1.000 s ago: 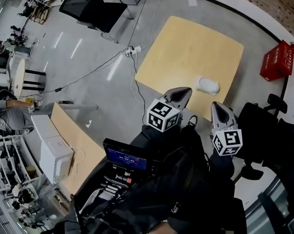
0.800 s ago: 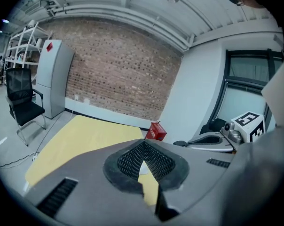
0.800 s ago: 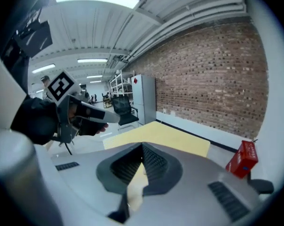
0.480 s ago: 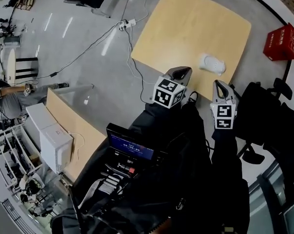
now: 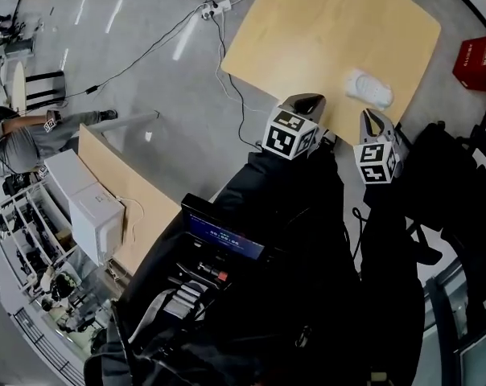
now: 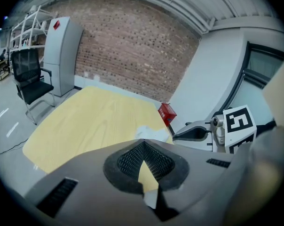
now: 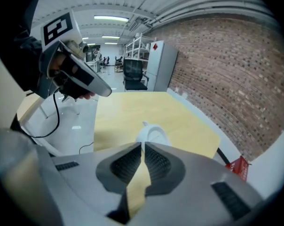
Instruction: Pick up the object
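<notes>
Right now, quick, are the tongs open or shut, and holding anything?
Left tongs: shut, empty.
Right tongs: nearly shut, starting to open, empty.

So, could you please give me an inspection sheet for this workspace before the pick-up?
Surface: wooden table, holding one item only.
Job's things: white object, lying near the table edge closest to the person, untouched.
Clutter: nothing seen on the table.
Tools: left tool shut, empty; right tool shut, empty; both short of the white object.
Cables: cable trailing over the floor from a power strip beside the table.
Surroundings: red crate, second desk, person at far left.
</notes>
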The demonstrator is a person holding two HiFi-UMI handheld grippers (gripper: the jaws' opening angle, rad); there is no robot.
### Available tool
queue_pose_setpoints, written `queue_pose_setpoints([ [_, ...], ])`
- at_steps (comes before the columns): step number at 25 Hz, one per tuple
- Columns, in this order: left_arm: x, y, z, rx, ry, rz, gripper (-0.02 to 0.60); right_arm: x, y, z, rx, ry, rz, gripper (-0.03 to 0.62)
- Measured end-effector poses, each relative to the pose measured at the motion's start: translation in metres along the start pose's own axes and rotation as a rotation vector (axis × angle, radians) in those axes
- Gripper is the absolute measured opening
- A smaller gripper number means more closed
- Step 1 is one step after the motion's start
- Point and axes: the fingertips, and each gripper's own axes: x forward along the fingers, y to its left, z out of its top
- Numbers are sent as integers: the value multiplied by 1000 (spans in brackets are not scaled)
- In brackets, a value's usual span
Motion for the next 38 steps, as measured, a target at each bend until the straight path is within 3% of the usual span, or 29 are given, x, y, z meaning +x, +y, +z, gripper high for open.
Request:
queue_pose_setpoints([
  [4,2,5,-8,-15,10,11,-2,19,-3,-11,-101,60,11,19],
  [7,2,10,-12,-22,17,16,-2,34,-4,-19,-185,102,9,79],
  [13,4,15,-16,-32,24,23,-3,55,-8,-29,-267,130,-19,117],
  [38,2,28,-39,-70,44,60,-2,86,-21,-50,-397,163,-323,115],
])
